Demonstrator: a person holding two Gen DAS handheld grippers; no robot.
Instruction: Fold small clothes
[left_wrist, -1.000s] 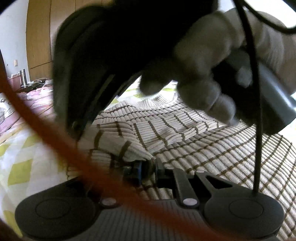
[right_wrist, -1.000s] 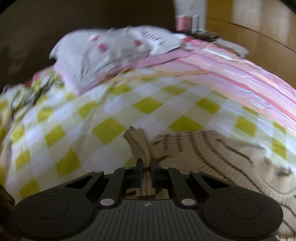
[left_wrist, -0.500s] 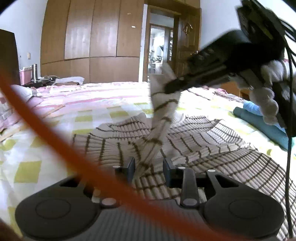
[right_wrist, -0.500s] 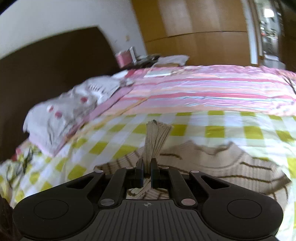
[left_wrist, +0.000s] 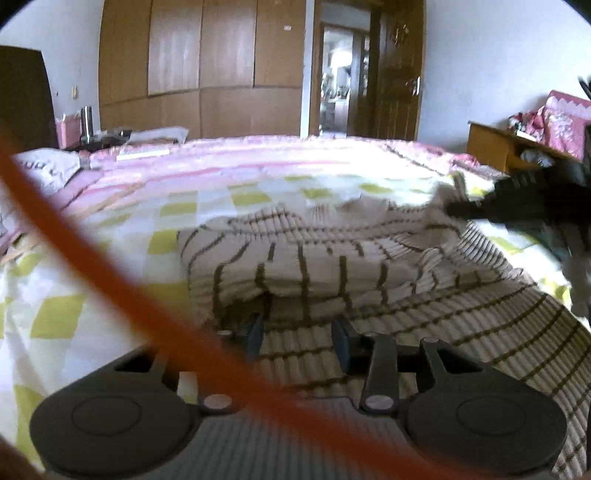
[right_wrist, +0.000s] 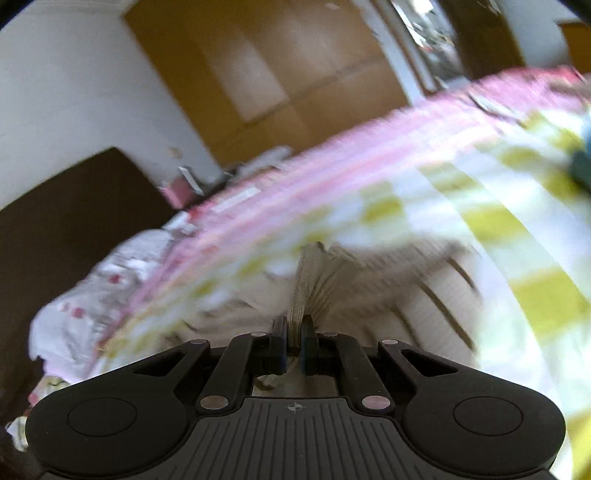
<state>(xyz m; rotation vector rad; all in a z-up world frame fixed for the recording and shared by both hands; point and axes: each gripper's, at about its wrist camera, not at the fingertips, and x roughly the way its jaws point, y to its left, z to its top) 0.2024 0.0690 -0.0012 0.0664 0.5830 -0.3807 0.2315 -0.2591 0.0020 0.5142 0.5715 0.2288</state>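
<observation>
While the striped sweater (left_wrist: 332, 266) lies spread on the bed (left_wrist: 110, 236), the left hand-held gripper (left_wrist: 297, 334) rests over its lower part with jaws wide apart, gripping nothing. The right hand-held gripper (right_wrist: 294, 341) is clamped tight on a bunched ribbed edge of the sweater, seen blurred.

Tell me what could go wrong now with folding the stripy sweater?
1. The right gripper pinches only a thin bunched bit of the sweater. The view is blurred, as in a fast move, so the knit might slip out.
2. The left gripper has open jaws holding nothing, so the folded sleeve in front of it could flop open.
3. The orange cable crosses in front of the left gripper and might snag on it.
</observation>
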